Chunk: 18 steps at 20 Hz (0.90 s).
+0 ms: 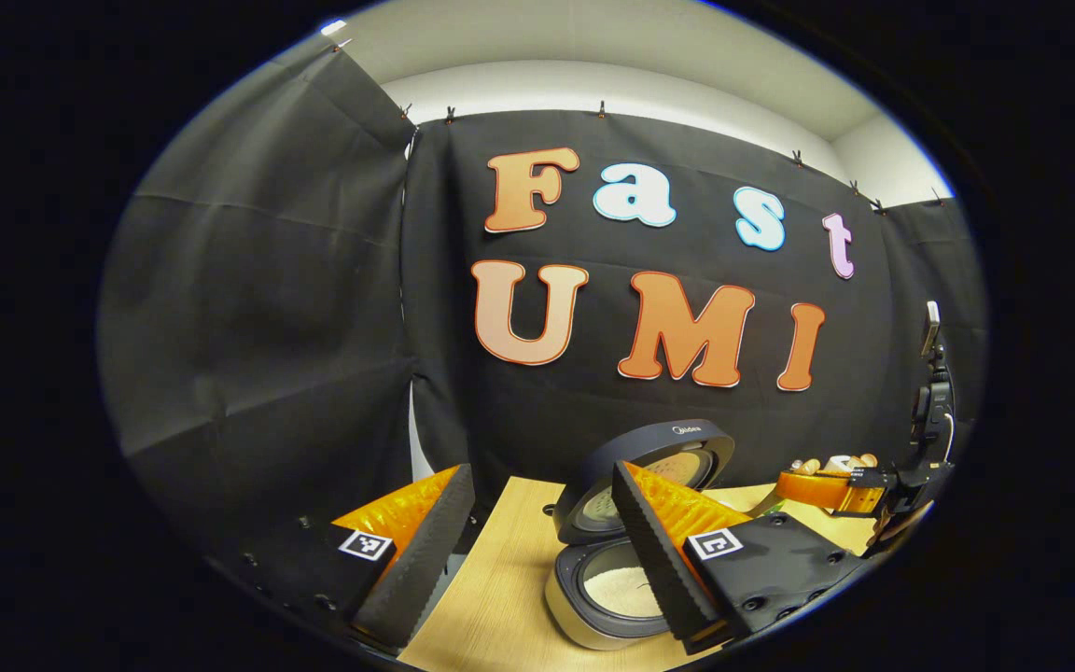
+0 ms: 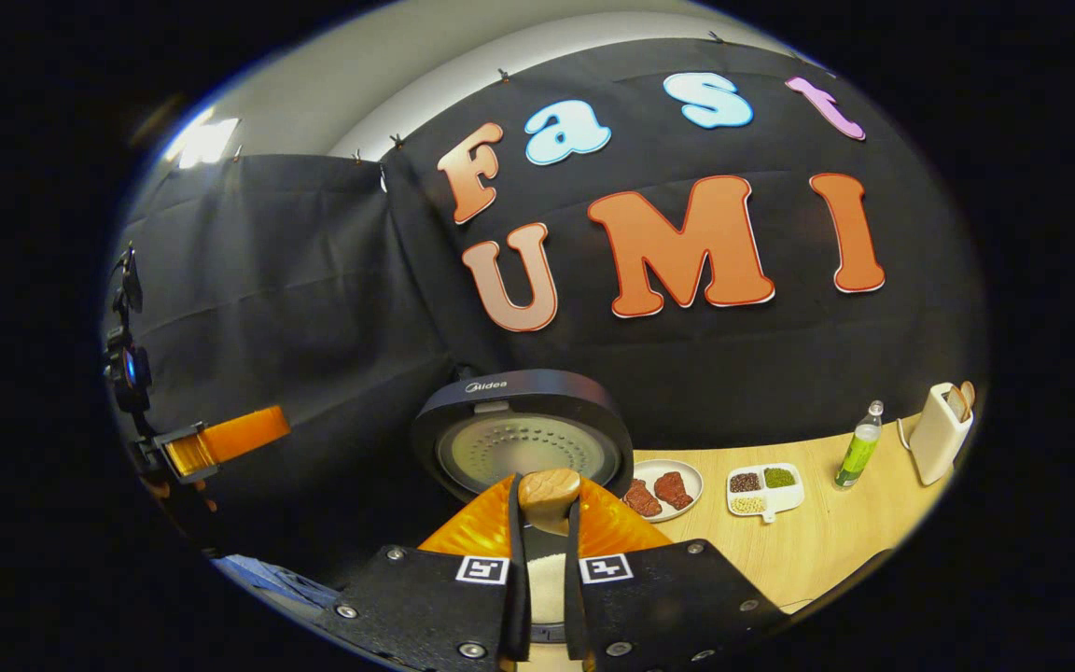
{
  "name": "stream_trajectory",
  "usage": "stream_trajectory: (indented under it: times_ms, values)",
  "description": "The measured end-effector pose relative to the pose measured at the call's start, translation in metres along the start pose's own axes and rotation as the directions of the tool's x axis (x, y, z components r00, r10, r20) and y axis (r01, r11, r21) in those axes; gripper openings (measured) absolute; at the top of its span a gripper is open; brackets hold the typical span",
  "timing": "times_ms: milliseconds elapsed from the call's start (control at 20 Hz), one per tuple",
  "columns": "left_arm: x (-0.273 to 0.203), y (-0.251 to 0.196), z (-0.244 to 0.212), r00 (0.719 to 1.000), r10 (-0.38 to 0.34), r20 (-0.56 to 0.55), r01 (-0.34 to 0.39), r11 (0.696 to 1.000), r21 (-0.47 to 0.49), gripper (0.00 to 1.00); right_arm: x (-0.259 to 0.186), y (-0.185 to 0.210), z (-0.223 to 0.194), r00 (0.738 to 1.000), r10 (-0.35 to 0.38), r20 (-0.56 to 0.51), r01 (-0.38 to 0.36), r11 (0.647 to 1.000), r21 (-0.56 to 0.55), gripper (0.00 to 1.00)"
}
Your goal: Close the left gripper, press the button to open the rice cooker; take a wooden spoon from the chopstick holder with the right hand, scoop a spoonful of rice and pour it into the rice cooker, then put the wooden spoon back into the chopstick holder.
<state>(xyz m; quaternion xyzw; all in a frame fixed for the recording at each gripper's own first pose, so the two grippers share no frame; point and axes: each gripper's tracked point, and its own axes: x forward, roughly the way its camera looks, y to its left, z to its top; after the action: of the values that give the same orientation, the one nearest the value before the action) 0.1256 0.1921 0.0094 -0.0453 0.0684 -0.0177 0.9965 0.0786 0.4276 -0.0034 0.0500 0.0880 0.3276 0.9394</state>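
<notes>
Right gripper (image 2: 545, 551), clamped on the light wooden spoon (image 2: 549, 499), hangs over the open dark-lidded rice cooker (image 2: 523, 439); tilted off-centre, grains could miss the pot. Left gripper (image 1: 537, 551) is wide open, empty.

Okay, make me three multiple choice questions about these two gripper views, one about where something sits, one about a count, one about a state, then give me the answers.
1. Where is the chopstick holder?
A. right end of the table
B. inside the rice cooker
C. on the plate

2. How many meat pieces lie on the plate?
A. one
B. two
C. four

3. How is the rice cooker's lid?
A. shut
B. raised open
C. taken off

Answers: 1 A, it stands beyond the green bottle. 2 B, two brown pieces lie side by side. 3 B, the lid stands up and its inner face shows, with rice in the pot.
</notes>
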Motion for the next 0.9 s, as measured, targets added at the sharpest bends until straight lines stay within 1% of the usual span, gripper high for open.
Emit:
stream_trajectory:
  times_ms: [100, 250, 350, 400, 450, 650, 900]
  values:
    - [-0.002, 0.001, -0.001, 1.0, 0.003, 0.0, -0.003, 1.0, 0.004, 0.98, 0.002, 0.004, -0.006, 1.0, 0.008, -0.016, -0.009, 1.0, -0.019, 0.13]
    - [-0.002, 0.004, -0.003, 1.0, 0.01, -0.002, -0.01, 1.0, 0.007, 0.98, 0.0, 0.013, -0.015, 0.999, 0.035, -0.032, -0.038, 0.996, -0.084, 0.13]
    - [-0.002, 0.007, -0.003, 1.0, 0.016, -0.003, -0.016, 1.0, 0.011, 0.98, -0.001, 0.015, -0.02, 0.998, 0.042, -0.039, -0.046, 0.993, -0.105, 0.13]
    - [-0.002, 0.007, -0.004, 1.0, 0.015, -0.002, -0.015, 1.0, 0.01, 0.98, -0.002, 0.015, -0.021, 0.998, 0.043, -0.042, -0.047, 0.994, -0.101, 0.13]
    - [-0.003, 0.007, -0.004, 1.0, 0.015, -0.001, -0.015, 1.0, 0.006, 1.0, -0.003, 0.014, -0.022, 0.998, 0.042, -0.043, -0.046, 0.995, -0.088, 0.13]
    - [-0.007, 0.006, -0.002, 1.0, 0.019, 0.001, -0.019, 1.0, 0.001, 0.97, -0.011, 0.01, -0.011, 0.998, 0.054, -0.025, -0.055, 0.998, -0.032, 0.13]
    - [-0.009, 0.001, 0.005, 0.999, 0.036, 0.019, -0.036, 0.999, -0.014, 0.97, -0.038, -0.017, 0.007, 0.999, 0.044, 0.0, -0.044, 0.998, 0.041, 0.13]
